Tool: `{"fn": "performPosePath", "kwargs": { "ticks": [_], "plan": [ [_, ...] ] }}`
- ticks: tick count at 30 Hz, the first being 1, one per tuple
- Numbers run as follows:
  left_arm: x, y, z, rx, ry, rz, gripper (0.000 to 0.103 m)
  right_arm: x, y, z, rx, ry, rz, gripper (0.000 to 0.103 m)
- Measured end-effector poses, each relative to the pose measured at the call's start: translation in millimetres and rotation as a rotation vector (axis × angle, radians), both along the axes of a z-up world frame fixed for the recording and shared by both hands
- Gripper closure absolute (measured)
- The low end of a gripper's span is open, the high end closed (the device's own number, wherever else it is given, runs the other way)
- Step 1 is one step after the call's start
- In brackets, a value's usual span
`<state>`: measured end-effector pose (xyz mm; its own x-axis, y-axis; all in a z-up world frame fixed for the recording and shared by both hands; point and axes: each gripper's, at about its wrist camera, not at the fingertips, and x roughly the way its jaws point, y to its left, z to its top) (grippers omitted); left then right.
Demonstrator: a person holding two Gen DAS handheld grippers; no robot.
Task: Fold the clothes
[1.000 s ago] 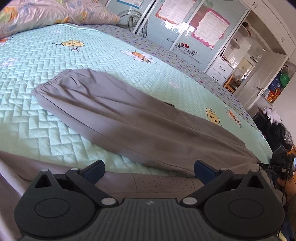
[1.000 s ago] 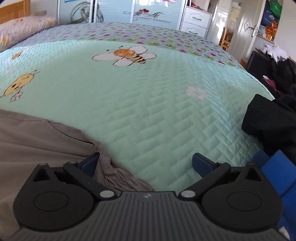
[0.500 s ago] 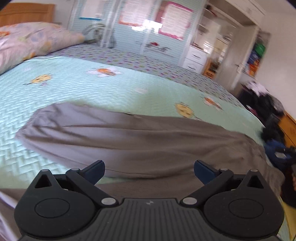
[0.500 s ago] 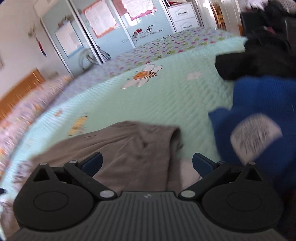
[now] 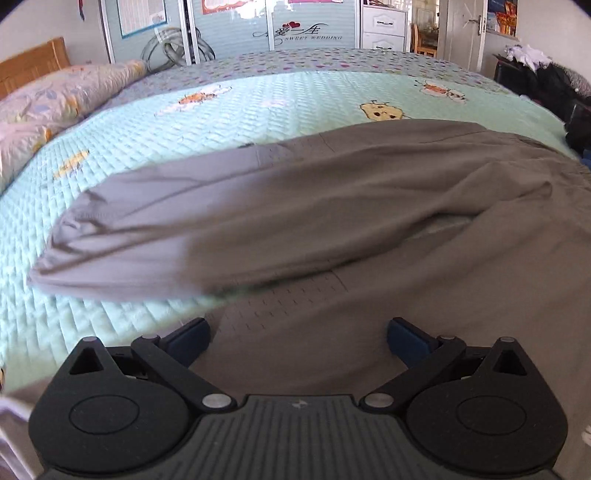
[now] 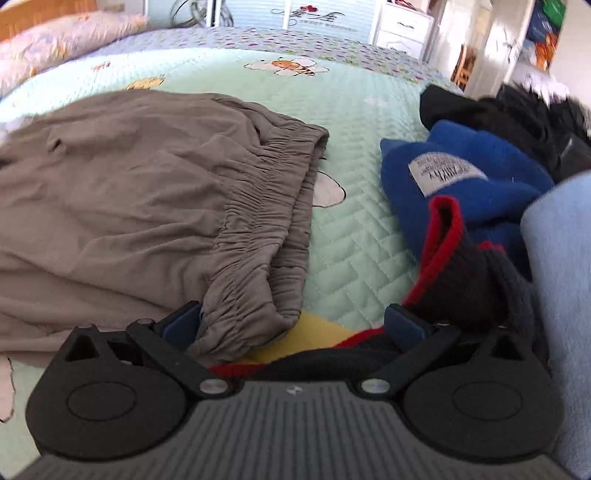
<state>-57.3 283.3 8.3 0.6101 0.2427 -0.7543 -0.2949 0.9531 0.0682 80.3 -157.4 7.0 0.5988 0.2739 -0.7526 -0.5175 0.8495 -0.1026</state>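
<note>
Grey-brown trousers [image 5: 332,206] lie spread on the mint quilted bedspread [image 5: 110,321], one leg stretching left, the near leg running under my left gripper [image 5: 297,338]. That gripper stands open just above the near leg's fabric, nothing between its fingers. In the right wrist view the trousers' gathered elastic waistband [image 6: 258,206] lies in front of my right gripper [image 6: 291,319], which is open, its left fingertip [image 6: 181,325] beside the waistband's near corner.
A pile of other clothes sits to the right of the waistband: a blue garment [image 6: 461,173] with a white label, a black knit with red trim [image 6: 461,273], black clothes [image 6: 498,110] behind. Pillows [image 5: 44,107] lie at the far left, wardrobe doors [image 5: 258,22] beyond the bed.
Both grippers have swung around. The left view now faces the trousers squarely and closer over the near leg. The right view has come to the waistband, with the clothes pile at its right.
</note>
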Motion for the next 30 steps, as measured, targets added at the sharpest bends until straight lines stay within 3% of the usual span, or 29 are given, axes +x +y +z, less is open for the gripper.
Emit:
{"fn": "performPosePath", "kwargs": {
  "ticks": [1, 5, 8, 10, 12, 14, 18, 20, 21, 23, 24, 26, 27, 30],
  "plan": [
    [3.3, 2.9, 0.0, 0.015, 0.011, 0.011, 0.001, 0.0, 0.9, 0.7, -0.010, -0.002, -0.003, 0.000],
    [-10.4, 6.0, 19.9, -0.102, -0.036, -0.041, 0.001, -16.4, 12.1, 8.5, -0.069, -0.079, -0.048, 0.000],
    [-32.1, 12.5, 24.2, -0.015, -0.055, 0.039, 0.001, -40.7, 20.5, 30.0, -0.024, -0.250, -0.109, 0.000],
    [-40.9, 18.6, 18.9, 0.042, -0.037, 0.071, 0.001, -59.2, 28.6, 48.1, 0.136, -0.304, -0.084, 0.000],
    [-45.1, 26.6, 14.4, 0.030, -0.019, 0.061, 0.001, -67.4, 45.8, 60.0, 0.334, -0.243, 0.044, 0.000],
    [-51.0, 31.4, 12.7, 0.017, -0.019, 0.057, 0.001, -70.8, 73.4, 66.6, 0.467, -0.176, 0.164, 0.000],
    [-51.5, 43.0, 9.4, -0.076, -0.039, -0.043, 0.001, -65.6, 152.4, 54.5, 0.683, 0.145, 0.429, 0.000],
    [-44.5, 41.4, 1.4, 0.025, -0.017, -0.047, 0.000, -66.6, 197.6, 33.3, 0.733, 0.351, 0.530, 0.000],
    [-39.9, 45.7, -2.5, 0.078, -0.017, -0.041, 0.000, -72.0, 216.4, 22.0, 0.730, 0.400, 0.569, 0.000],
    [-32.6, 75.4, -2.6, 0.044, -0.023, 0.005, 0.000, -80.0, 242.9, -2.4, 0.647, 0.419, 0.576, 0.000],
    [-31.6, 87.9, -1.2, 0.069, -0.022, 0.061, 0.000, -81.2, 248.5, -14.5, 0.607, 0.408, 0.559, 0.000],
    [-29.1, 109.0, 1.0, 0.151, -0.019, 0.156, 0.001, -86.9, 239.1, -22.2, 0.667, 0.366, 0.562, 0.000],
    [-28.5, 115.5, 1.0, 0.154, -0.012, 0.165, 0.001, -87.5, 233.5, -22.6, 0.693, 0.362, 0.552, 0.000],
    [-37.7, 126.3, 9.0, 0.047, -0.040, 0.168, 0.004, -88.9, 219.3, -15.6, 0.751, 0.378, 0.483, 0.000]
  ]
}}
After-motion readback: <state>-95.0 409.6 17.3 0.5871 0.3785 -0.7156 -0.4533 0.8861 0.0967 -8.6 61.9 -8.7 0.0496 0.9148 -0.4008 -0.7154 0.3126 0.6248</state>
